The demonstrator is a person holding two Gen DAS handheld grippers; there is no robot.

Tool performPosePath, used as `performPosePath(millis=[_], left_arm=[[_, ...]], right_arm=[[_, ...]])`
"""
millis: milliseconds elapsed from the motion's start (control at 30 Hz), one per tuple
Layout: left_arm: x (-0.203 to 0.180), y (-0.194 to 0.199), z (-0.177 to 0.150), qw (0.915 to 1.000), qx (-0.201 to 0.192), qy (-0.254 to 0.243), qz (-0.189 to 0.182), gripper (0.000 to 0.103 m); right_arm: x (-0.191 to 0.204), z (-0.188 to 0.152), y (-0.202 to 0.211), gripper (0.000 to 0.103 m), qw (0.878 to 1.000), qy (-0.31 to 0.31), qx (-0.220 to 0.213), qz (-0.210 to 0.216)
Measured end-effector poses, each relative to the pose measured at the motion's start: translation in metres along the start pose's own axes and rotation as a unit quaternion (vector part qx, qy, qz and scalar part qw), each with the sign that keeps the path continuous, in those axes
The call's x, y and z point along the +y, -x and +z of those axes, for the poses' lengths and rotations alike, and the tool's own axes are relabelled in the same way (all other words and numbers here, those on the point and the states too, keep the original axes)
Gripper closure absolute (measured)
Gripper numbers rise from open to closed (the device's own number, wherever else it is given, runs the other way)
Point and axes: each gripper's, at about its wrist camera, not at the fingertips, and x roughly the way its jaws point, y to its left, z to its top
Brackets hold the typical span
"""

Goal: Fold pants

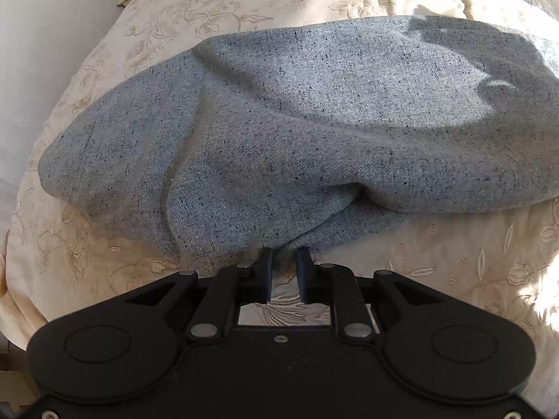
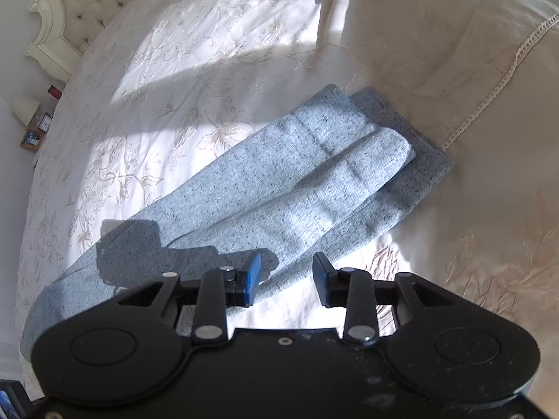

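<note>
The pants are grey-blue speckled cloth lying on a cream embroidered bedspread. In the left wrist view they fill the middle, bunched toward my left gripper, which is shut on a pinch of their near edge. In the right wrist view the pants lie with both legs stretching away to the upper right, one leg folded over the other. My right gripper is open and empty, hovering just above the near part of the legs.
A tufted cream headboard stands at the upper left. A bedside table with a small lamp and picture frames sits left of the bed. A lace-trimmed cover lies beyond the leg ends.
</note>
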Motion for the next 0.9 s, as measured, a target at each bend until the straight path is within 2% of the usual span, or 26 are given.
performPosePath(millis=[233, 433, 533, 633, 900], left_arm=[[0.015, -0.005, -0.005, 0.9996, -0.014, 0.012, -0.02, 0.076], [0.02, 0.01, -0.015, 0.9986, -0.052, 0.004, -0.007, 0.076], [0.029, 0.009, -0.013, 0.9988, -0.047, 0.014, -0.011, 0.076], [0.029, 0.001, -0.013, 0.9995, -0.029, -0.007, -0.009, 0.076], [0.038, 0.013, -0.023, 0.9987, -0.048, -0.012, -0.007, 0.076]], right_arm=[[0.041, -0.031, -0.004, 0.067, 0.999, 0.007, 0.029, 0.023], [0.091, -0.065, -0.006, 0.067, 0.997, 0.03, 0.055, 0.048], [0.112, -0.08, -0.008, 0.066, 0.995, 0.038, 0.069, 0.057], [0.127, -0.093, -0.011, 0.066, 0.994, 0.038, 0.079, 0.065], [0.15, -0.114, -0.011, 0.066, 0.991, 0.043, 0.099, 0.077]])
